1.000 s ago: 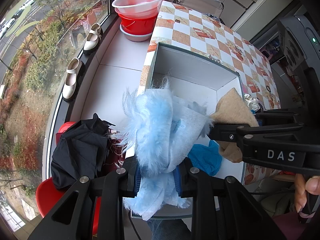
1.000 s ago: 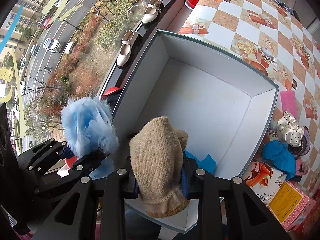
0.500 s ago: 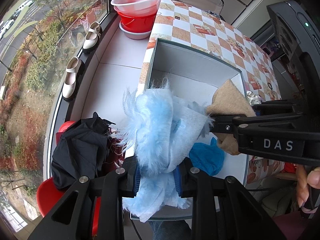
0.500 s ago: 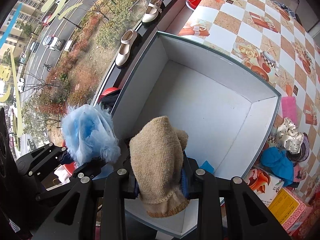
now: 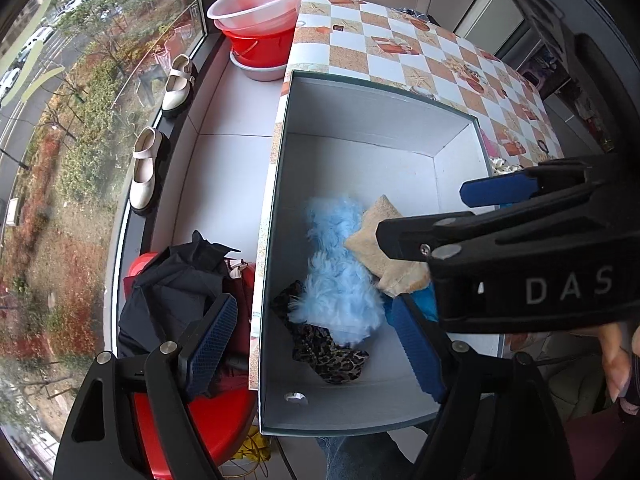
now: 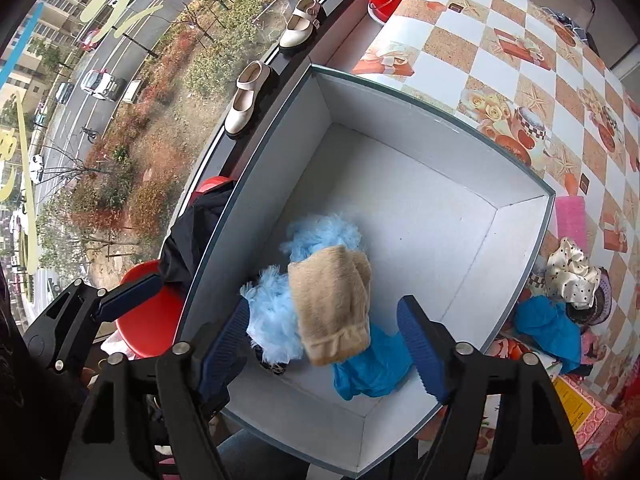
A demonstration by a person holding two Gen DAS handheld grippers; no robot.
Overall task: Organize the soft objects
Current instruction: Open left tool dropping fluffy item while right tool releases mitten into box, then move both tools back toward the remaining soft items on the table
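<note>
A grey open box stands at the table's near corner. In it lie a fluffy light-blue piece, a beige knit piece partly on top of it, a blue cloth and a leopard-print cloth. My left gripper is open and empty above the box's near left side. My right gripper is open and empty above the beige piece; it also crosses the left wrist view.
Right of the box lie a white dotted scrunchie, another blue cloth, a pink item and printed boxes. Left of the box are a red stool with black fabric, white shoes and stacked basins.
Both grippers opened and let go: the fluffy blue piece and the beige knit piece dropped into the box and now lie on its floor.
</note>
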